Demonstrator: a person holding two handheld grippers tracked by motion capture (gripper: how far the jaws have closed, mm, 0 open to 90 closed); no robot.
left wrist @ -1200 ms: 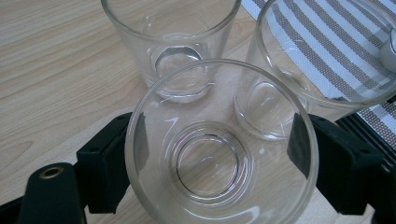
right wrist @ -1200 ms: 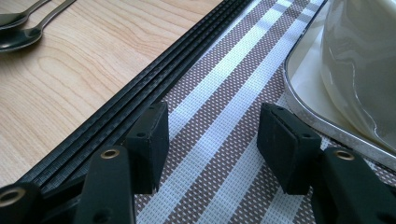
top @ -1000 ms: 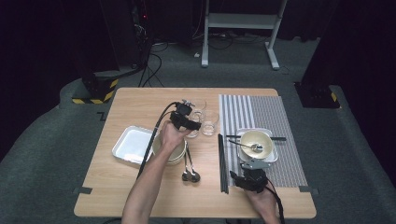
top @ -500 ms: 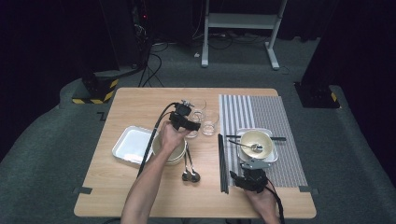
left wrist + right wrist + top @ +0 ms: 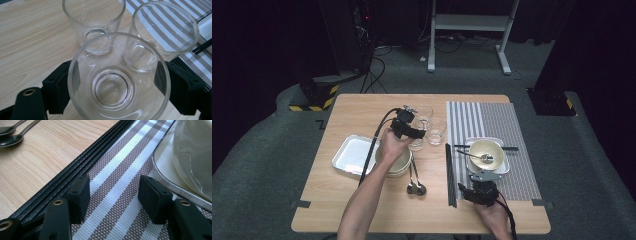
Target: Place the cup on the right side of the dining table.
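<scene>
Three clear glasses stand together mid-table. The nearest glass (image 5: 117, 82) (image 5: 416, 141) sits between my left gripper's (image 5: 116, 80) (image 5: 414, 136) jaws, and both pads (image 5: 75, 75) lie against its walls. I cannot tell whether it is lifted. The other two glasses (image 5: 96, 22) (image 5: 162, 35) stand just beyond it. My right gripper (image 5: 113, 192) (image 5: 481, 181) rests low over the striped mat (image 5: 117, 182) (image 5: 492, 117), open with nothing between its pads. It is just in front of the metal tray (image 5: 162, 170) (image 5: 507, 165) that holds a cream bowl (image 5: 486, 150).
A black ribbed strip (image 5: 75, 170) (image 5: 450, 175) runs along the mat's left edge. Two spoons (image 5: 414, 187) lie on the wood beside it. A white tray (image 5: 347, 156) and stacked bowls (image 5: 399, 165) sit left of centre. Black chopsticks (image 5: 511, 148) and a spoon (image 5: 484, 158) rest on the cream bowl.
</scene>
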